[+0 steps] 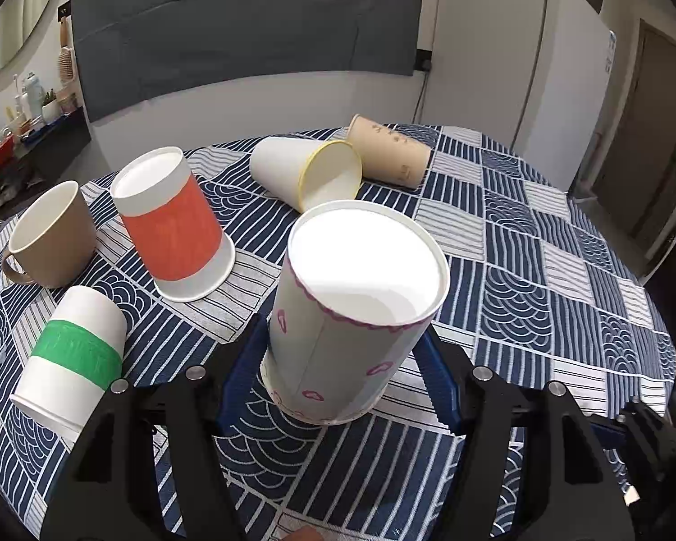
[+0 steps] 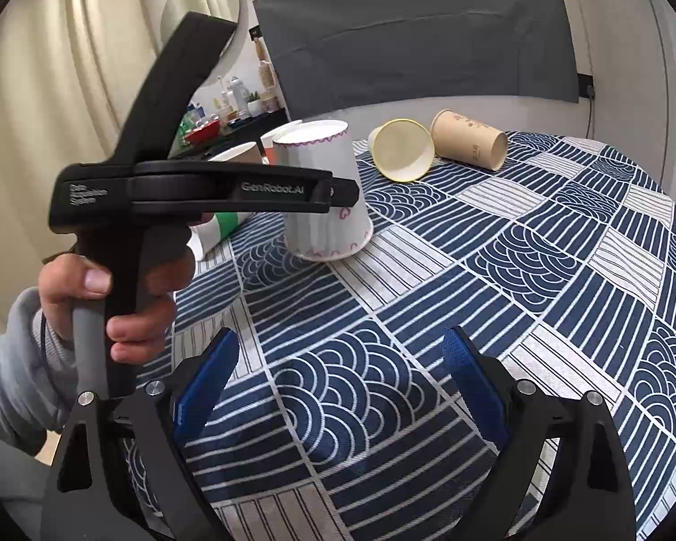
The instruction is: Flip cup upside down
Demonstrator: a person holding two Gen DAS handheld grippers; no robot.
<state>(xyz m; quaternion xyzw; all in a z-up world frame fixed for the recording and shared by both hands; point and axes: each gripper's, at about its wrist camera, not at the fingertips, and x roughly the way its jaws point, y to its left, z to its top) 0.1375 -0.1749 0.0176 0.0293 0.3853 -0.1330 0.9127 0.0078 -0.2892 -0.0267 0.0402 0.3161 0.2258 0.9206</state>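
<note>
A white paper cup with pink drawings [image 1: 338, 315] stands upside down on the blue patterned tablecloth [image 1: 541, 270], rim on the cloth. My left gripper [image 1: 344, 360] has its blue fingers [image 1: 241, 369] on both sides of the cup's lower part; I cannot tell whether they press it. In the right wrist view the same cup [image 2: 322, 198] shows behind the left gripper's black body [image 2: 194, 194], held by a hand. My right gripper [image 2: 338, 356] is open and empty, low over the cloth, well short of the cup.
An orange-banded cup [image 1: 171, 225] stands upside down. A green-banded cup [image 1: 74, 356], a yellow-rimmed cup [image 1: 306, 171] and a tan paper cup [image 1: 390, 151] lie on their sides. A tan mug [image 1: 49, 239] stands upright at left. A fridge [image 1: 518, 67] stands beyond the table.
</note>
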